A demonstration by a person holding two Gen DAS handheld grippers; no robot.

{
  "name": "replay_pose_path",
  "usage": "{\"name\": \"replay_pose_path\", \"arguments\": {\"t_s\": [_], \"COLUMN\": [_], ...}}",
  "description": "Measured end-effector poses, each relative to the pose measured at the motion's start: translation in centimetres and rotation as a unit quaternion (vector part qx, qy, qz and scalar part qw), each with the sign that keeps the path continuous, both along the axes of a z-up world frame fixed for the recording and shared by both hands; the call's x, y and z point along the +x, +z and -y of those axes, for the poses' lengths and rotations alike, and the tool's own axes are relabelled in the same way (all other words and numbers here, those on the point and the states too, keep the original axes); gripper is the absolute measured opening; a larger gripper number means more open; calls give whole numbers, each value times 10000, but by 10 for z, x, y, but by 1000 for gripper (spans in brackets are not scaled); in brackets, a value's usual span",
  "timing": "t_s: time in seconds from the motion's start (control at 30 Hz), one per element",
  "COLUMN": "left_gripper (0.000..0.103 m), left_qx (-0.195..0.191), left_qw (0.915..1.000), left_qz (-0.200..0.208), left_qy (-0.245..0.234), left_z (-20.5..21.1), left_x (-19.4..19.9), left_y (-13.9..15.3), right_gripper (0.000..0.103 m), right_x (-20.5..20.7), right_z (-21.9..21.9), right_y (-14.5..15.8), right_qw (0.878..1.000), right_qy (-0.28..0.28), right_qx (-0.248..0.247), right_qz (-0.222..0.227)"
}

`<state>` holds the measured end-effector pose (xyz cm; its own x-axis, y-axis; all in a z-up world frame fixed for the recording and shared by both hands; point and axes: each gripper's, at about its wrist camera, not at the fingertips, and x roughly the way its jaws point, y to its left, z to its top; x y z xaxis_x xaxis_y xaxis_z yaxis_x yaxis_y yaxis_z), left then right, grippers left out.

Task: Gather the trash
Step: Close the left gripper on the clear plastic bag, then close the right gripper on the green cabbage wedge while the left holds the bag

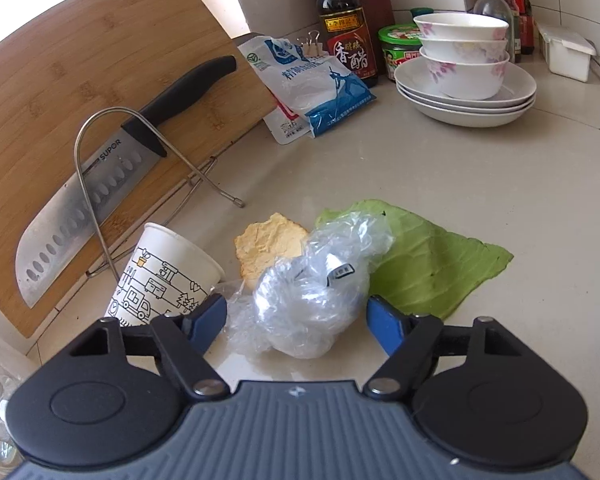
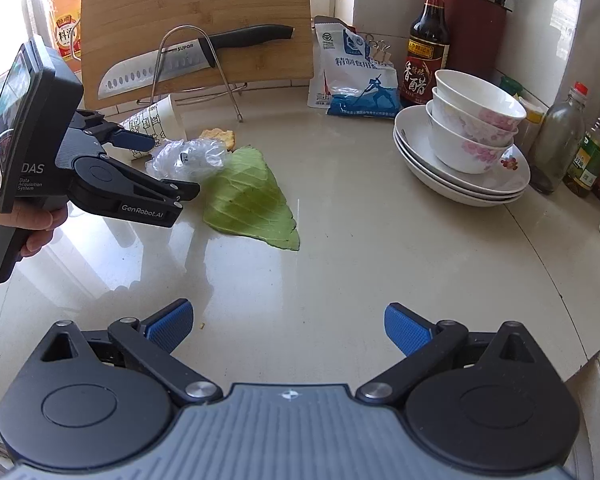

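A crumpled clear plastic bag point(image 1: 308, 296) lies on the counter between the open blue fingers of my left gripper point(image 1: 296, 316); the pads stand either side of it without clear contact. Behind it lie a yellowish cracker piece point(image 1: 266, 242), a green cabbage leaf point(image 1: 428, 260) and a tipped paper cup point(image 1: 160, 276). In the right wrist view the left gripper point(image 2: 168, 164) reaches over the bag point(image 2: 188, 156), next to the leaf point(image 2: 248, 196), cracker point(image 2: 218, 136) and cup point(image 2: 156, 124). My right gripper point(image 2: 288, 328) is open and empty above bare counter.
A bamboo cutting board point(image 1: 80, 92) with a knife point(image 1: 112, 172) in a wire rack stands at the left. A salt bag point(image 1: 316, 80), vinegar bottle point(image 1: 344, 24), stacked bowls on plates point(image 1: 466, 76), jars and bottles line the back wall.
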<state>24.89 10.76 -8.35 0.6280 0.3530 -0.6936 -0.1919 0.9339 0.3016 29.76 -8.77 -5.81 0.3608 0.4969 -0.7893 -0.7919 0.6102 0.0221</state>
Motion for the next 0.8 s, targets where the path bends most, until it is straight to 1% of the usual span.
{"name": "replay_pose_path", "arguments": {"t_s": [0.07, 0.17, 0.33, 0.47, 0.6, 0.7, 0.8], "left_gripper": [73, 60, 58, 57, 57, 57, 57], "left_qx": [-7, -145, -352, -440, -642, -719, -824], "left_qw": [10000, 9999, 9993, 9988, 9977, 9970, 9961], "left_qz": [-4, 1, 116, 202, 227, 242, 246], "left_qy": [-38, -85, -32, -4, 44, 120, 201], "left_z": [-1, -3, -6, -7, -9, -11, -13], "left_x": [2, 3, -2, -10, -20, -29, -36], "left_y": [-2, -3, 3, 12, 23, 29, 33], "right_gripper": [103, 103, 103, 103, 103, 103, 103], "right_x": [4, 9, 14, 18, 22, 26, 28], "right_z": [-4, -11, -21, -32, -46, -59, -74], "right_y": [-2, -3, -4, -7, -12, -18, -28], "right_qw": [10000, 9999, 9996, 9990, 9977, 9960, 9942], "right_qy": [36, 124, 281, 446, 663, 885, 1038], "right_qx": [0, -2, 35, 72, 17, 1, -146], "right_qz": [-22, -36, 0, 31, 114, 94, 243]}}
